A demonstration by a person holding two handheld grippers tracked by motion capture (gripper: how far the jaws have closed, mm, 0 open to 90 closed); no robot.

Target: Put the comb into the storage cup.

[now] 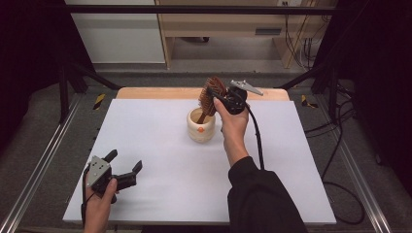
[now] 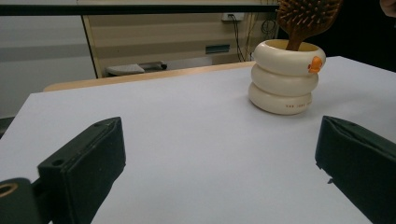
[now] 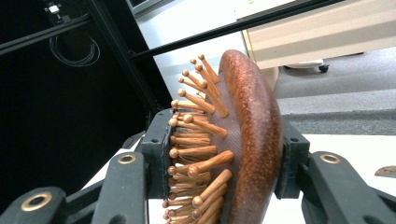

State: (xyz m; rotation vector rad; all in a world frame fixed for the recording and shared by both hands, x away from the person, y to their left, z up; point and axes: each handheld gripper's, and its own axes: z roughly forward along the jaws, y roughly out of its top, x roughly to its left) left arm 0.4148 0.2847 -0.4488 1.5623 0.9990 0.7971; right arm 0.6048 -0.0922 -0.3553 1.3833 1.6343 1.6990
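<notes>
A brown wooden hairbrush stands with its handle down in a cream ribbed cup near the table's middle. My right gripper is shut on the brush head: one pad presses the bristle side, the other the smooth back. In the left gripper view the cup with an orange mark sits ahead at the right, the brush rising out of it. My left gripper rests low at the table's front left, jaws wide open with nothing between them.
A white sheet covers the table, with a wooden edge showing at the back. Metal rails run along both sides. A wooden shelf unit and cables stand beyond the table.
</notes>
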